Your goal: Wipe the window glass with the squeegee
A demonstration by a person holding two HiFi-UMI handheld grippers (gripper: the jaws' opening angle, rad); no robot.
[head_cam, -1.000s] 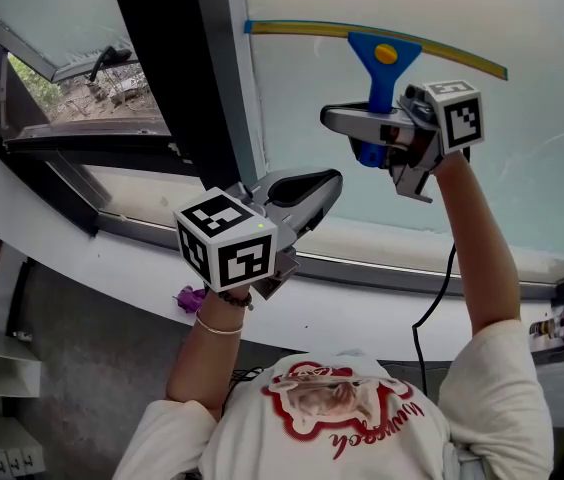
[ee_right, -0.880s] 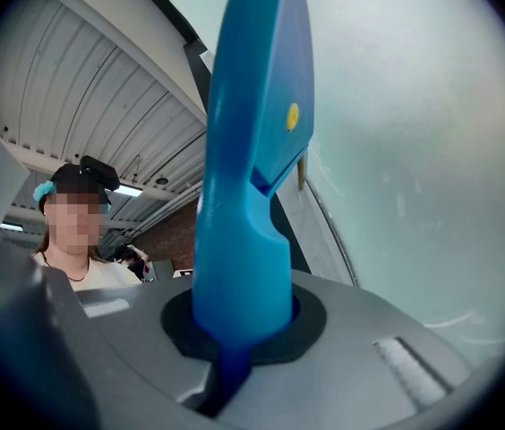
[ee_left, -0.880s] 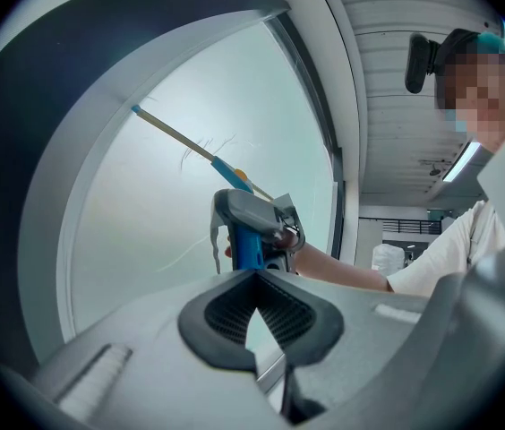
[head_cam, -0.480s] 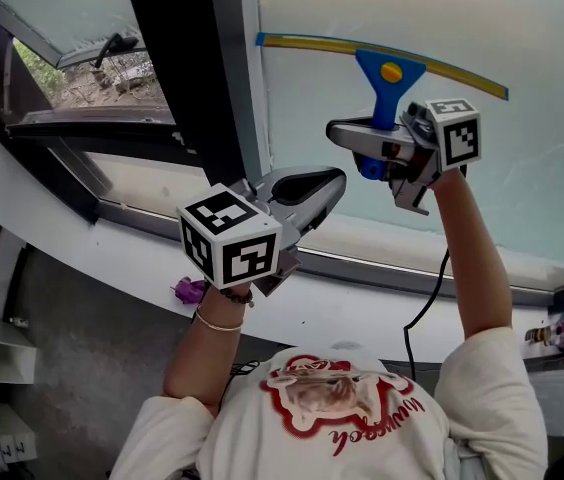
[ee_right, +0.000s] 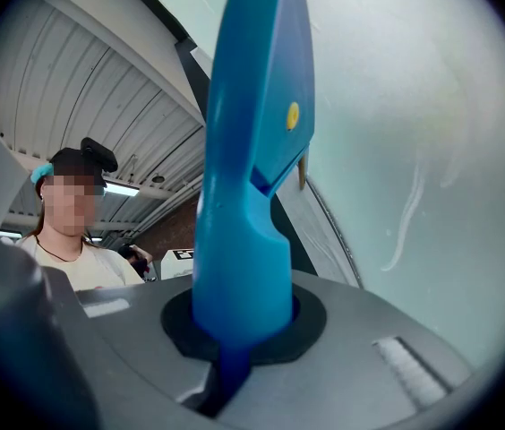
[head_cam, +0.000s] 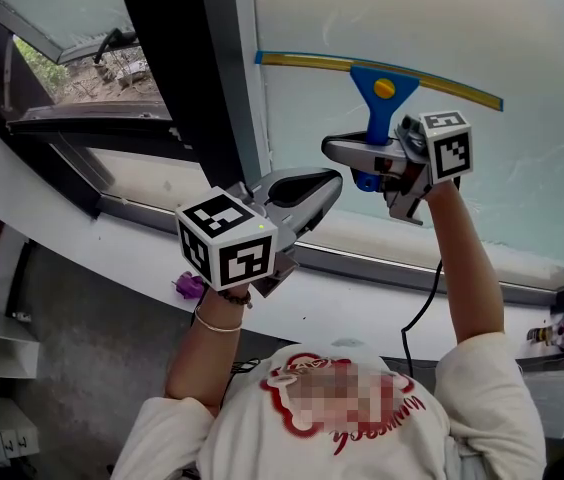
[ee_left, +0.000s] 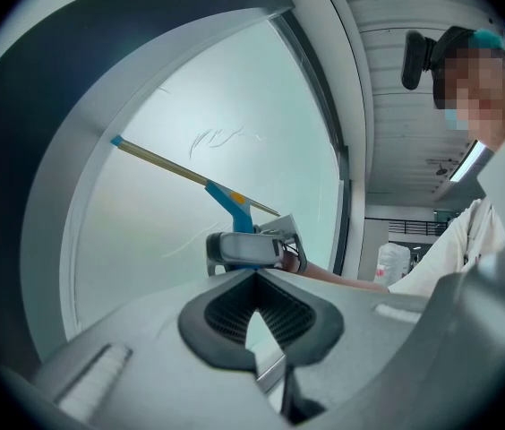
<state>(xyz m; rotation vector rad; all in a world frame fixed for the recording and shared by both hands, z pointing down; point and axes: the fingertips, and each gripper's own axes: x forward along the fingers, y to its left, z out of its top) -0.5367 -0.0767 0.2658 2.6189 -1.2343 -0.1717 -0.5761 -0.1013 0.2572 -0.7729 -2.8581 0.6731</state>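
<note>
Right gripper (ee_right: 239, 330): jaws clamped on the blue handle of the squeegee (ee_right: 252, 150); the handle fills the notch between the pads and runs straight out from them. In the head view the handle rises from the gripper to a blue triangular head with a yellow dot. A long yellow blade strip (head_cam: 307, 62) crosses the top of that head.

The blade lies against the window glass (head_cam: 522, 28). Its left end sits just beside the pane's left edge, next to the dark window frame (head_cam: 177, 78); its right end slopes a little lower, out on the open pane. Faint streaks mark the glass to the right of the squeegee.

Left gripper (ee_left: 257, 316): jaws drawn together, nothing between the pads. It hangs lower and to the left, near the pane's lower left corner, apart from the squeegee.

Below the glass is a pale sill (head_cam: 362, 313). A small purple thing (head_cam: 188, 286) lies at its left part. A black cable (head_cam: 430, 293) drops along the right forearm.
</note>
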